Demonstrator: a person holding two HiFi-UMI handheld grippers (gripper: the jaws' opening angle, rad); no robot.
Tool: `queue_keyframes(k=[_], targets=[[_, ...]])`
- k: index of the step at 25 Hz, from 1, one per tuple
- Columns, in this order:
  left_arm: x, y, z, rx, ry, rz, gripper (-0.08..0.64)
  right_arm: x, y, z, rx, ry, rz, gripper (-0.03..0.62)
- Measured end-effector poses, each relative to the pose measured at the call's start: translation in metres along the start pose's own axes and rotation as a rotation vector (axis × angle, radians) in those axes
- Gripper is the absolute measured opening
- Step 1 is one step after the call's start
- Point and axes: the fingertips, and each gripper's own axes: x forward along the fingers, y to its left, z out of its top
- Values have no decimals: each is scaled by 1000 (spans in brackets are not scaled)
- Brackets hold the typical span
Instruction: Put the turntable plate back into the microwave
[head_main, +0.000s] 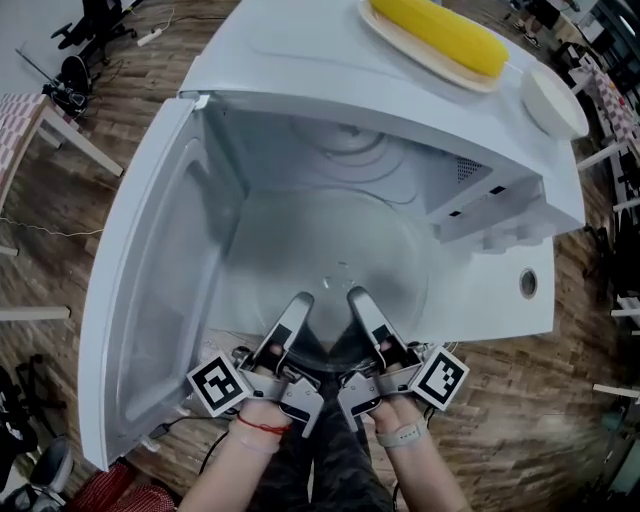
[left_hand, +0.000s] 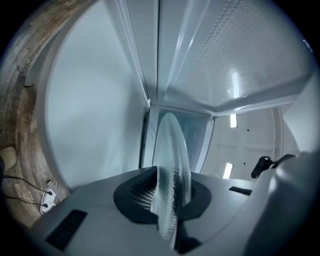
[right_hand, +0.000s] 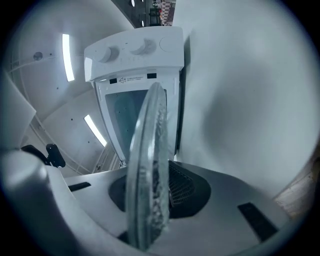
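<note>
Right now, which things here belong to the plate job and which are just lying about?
Job: glass plate, gripped at its near edge by left gripper and right gripper; microwave; its open door.
Lying about: corn on a dish, white bowl, both on top of the microwave.

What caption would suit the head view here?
Left gripper and right gripper clamp the glass turntable plate by its near rim inside the open microwave.
</note>
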Motion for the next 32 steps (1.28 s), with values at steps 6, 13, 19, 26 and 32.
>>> queue_keyframes(k=[6,13,19,26,32], targets=[[21,3,9,-1,-7,-2,32,17,-5,14,9,0,9,78],[44,7,17,9,-14,-3,32,34,-8,34,8,3,9,78],[60,5,23,11,-14,-4,32,48,-5,44,6,1,16,78],[72,8,30,22,-18,-2,32,58,-8,52,-12,-2,10,78],[77,7,35,24,-31,-14,32,67,-8,56,-14,-2,22,78]])
